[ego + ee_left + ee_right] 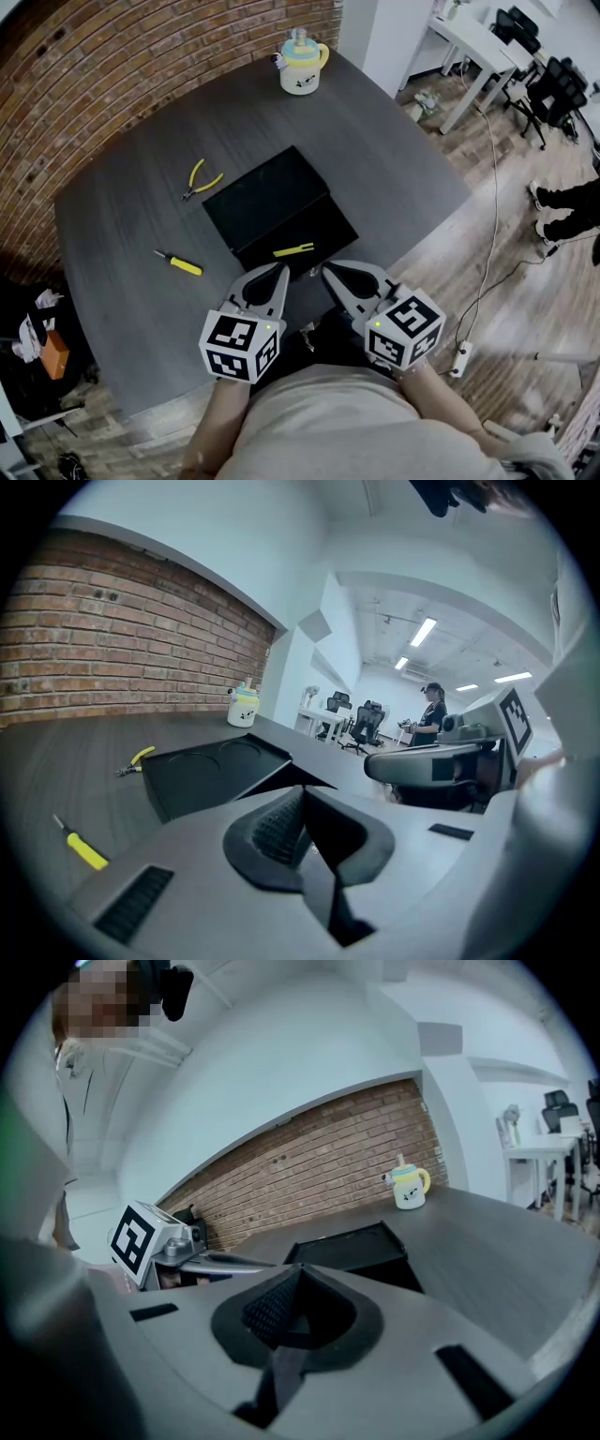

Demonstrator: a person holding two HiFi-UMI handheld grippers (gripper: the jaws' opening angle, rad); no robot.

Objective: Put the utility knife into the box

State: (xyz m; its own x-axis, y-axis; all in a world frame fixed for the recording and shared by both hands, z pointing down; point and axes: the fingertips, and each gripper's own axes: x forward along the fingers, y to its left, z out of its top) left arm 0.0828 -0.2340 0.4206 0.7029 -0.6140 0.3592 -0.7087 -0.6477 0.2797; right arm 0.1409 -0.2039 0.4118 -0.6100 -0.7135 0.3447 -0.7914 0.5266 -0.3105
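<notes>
A black box (246, 211) lies open mid-table, its lid tilted back. A yellow utility knife (293, 249) rests in the box's near half. My left gripper (280, 271) and right gripper (329, 272) hover side by side just short of the box's near edge, both shut and holding nothing. In the left gripper view the shut left gripper (302, 794) points over the box (202, 771), and the knife is hidden. The right gripper view shows the shut right gripper (298, 1274) aimed at the box (352, 1246).
Yellow-handled pliers (200, 178) lie left of the box, and a yellow screwdriver (180, 264) sits nearer the front left. A pale cup (302, 66) stands at the far table edge by a brick wall. Office desks and chairs stand on the wooden floor at right.
</notes>
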